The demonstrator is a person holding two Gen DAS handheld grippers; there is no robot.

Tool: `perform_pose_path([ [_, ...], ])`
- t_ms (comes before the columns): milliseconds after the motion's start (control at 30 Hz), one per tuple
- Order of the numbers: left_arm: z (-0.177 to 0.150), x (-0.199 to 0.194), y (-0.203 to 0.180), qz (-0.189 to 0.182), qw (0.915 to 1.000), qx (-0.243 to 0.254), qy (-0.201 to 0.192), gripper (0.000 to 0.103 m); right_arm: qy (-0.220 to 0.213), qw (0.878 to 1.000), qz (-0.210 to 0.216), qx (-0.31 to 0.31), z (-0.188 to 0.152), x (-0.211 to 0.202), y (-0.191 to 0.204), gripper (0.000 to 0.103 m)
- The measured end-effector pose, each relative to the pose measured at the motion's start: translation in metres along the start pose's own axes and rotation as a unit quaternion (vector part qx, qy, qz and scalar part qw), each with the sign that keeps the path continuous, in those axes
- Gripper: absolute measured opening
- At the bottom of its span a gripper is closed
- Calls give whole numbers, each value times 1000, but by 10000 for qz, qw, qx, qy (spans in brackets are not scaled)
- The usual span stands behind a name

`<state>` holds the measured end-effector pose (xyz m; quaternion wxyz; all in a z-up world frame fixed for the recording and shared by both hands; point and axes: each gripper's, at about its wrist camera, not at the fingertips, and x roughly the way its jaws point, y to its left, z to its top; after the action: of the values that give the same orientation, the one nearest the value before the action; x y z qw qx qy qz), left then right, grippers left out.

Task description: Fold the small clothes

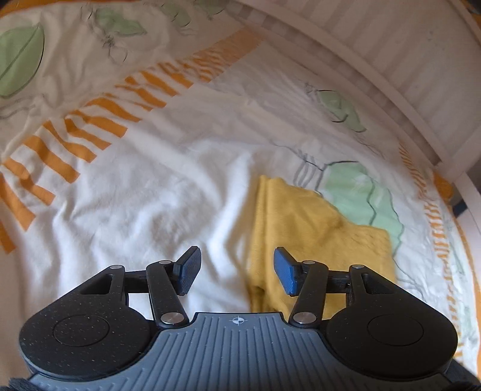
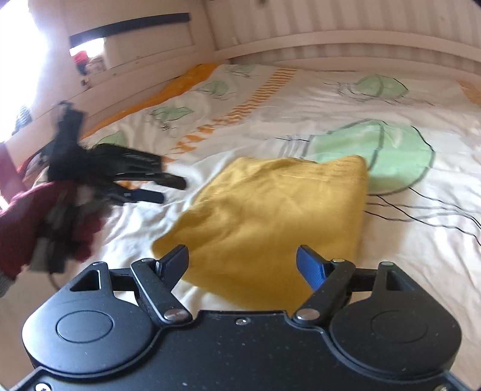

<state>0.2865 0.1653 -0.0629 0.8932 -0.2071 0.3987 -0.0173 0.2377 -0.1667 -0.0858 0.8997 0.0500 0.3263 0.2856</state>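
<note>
The folded mustard-yellow knit garment (image 2: 270,216) lies on the white duvet printed with green leaves and orange stripes (image 2: 345,99), well clear of the bed's white slatted frame (image 2: 345,27). The right gripper (image 2: 243,264) hovers over the garment's near edge, jaws wide and empty. The left gripper (image 1: 236,270), held by a hand in a dark red sleeve (image 2: 21,222), is spread wide beside the garment's left edge, gripping nothing.

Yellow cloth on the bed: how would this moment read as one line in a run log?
yellow cloth: folded, lying on bedsheet | left gripper: open, empty | right gripper: open, empty, above cloth edge
</note>
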Motion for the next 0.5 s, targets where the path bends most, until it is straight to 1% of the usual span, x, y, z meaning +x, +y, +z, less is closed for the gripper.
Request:
perform_pose_path([
  [100,-16,-5,-17,-114,9990,411,142,53,30,9995,13,326,0,0,-16,85],
  [233,-40,-6,-30,-236,9966,651,452,53,58,9971,26,759,-1,-1,-37,86],
  [333,-55,-6,-30,-187,9956,714,581,54,57,9940,52,1090,-2,-1,-52,86],
  [367,-59,-4,-30,-140,9952,731,636,60,62,9931,62,1166,-2,0,-56,87],
  [467,-63,7,-28,-183,9943,708,781,62,104,9914,78,1303,-2,3,-69,87],
  [500,-63,10,-28,-243,9943,697,775,65,109,9908,90,1343,-1,5,-73,87],
])
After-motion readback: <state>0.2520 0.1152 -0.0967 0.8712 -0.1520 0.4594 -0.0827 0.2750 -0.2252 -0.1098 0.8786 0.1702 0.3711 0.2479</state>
